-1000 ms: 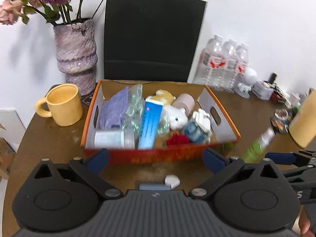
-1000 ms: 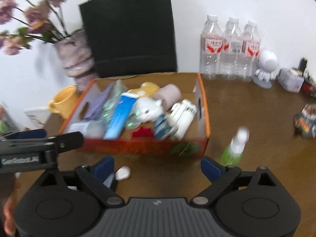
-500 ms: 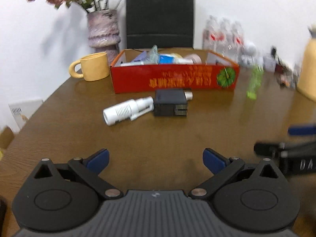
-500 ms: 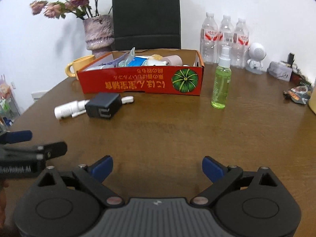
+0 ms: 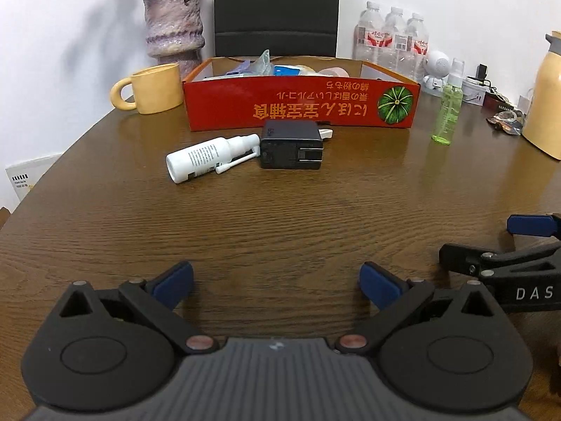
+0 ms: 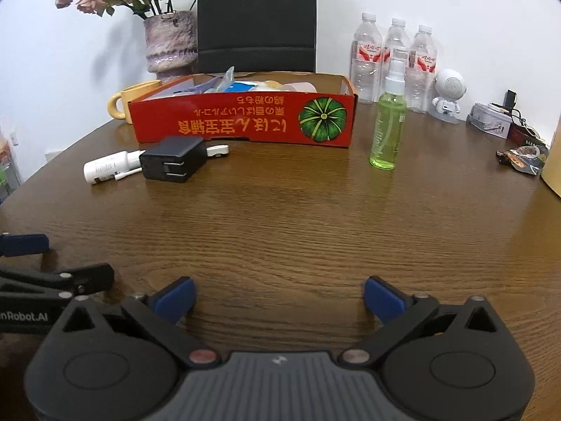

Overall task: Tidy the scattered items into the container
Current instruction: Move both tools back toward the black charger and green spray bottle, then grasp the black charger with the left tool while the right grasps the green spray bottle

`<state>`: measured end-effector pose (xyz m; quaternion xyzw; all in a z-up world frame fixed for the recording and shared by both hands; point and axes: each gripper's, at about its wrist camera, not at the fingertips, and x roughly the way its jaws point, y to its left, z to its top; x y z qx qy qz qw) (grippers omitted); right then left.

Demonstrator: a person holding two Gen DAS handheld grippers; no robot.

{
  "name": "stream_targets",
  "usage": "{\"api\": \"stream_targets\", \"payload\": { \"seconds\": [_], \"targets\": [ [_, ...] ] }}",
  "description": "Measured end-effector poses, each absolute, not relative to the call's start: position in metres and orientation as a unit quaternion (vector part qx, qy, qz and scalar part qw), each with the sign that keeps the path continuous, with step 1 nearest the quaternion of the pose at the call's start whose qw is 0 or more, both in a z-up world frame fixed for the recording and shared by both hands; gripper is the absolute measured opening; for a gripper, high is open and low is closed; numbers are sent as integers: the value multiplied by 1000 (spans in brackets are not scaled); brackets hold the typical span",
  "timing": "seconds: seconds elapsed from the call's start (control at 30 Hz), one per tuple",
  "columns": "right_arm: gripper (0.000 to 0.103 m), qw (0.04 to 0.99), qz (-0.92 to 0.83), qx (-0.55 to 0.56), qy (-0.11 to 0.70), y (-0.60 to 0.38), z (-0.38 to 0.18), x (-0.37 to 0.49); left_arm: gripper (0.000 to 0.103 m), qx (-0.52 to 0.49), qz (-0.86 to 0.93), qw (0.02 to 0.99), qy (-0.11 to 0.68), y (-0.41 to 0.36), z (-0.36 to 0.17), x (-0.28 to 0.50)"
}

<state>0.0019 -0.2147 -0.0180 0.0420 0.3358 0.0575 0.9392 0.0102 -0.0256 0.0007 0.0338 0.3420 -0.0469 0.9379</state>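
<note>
Red box (image 5: 301,105) upper centre, part-filled | white spray bottle (image 5: 210,157), black charger (image 5: 291,144), green bottle (image 6: 388,129) outside | left gripper (image 5: 277,280), right gripper (image 6: 278,298) spread, empty | next: collect one.

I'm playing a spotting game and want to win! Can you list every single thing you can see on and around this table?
box: 1, red cardboard, table middle, holding mixed items
spray bottle: 1, white, lying in front of box
charger: 1, black, in front of the box, beside white bottle
green spray bottle: 1, upright, right of box
mug: 1, yellow, left of box
vase: 1, purple, with dried flowers, behind mug
bag: 1, black, behind box
water bottles: 3, clear, against wall
figure: 1, white, beside water bottles
table: 1, brown wood
left gripper: 1, black with blue pads, open
right gripper: 1, same, open
</note>
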Motion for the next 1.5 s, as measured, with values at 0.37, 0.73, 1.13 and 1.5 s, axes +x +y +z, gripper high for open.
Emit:
{"api": "stream_targets", "payload": {
  "seconds": [0.37, 0.73, 1.13, 1.5],
  "targets": [
    [103, 939, 63, 42, 335, -214, -17, 2, 103, 29, -34, 939, 342, -28, 1, 12],
    [103, 939, 63, 44, 335, -215, -17, 2, 103, 30, -35, 938, 343, -29, 2, 13],
    [103, 947, 51, 34, 317, -232, -9, 33, 103, 56, -68, 949, 303, -38, 17, 38],
    [95, 964, 30, 15, 265, -283, 13, 111, 87, 83, -63, 943, 316, -75, 15, 151]
  ]
}}
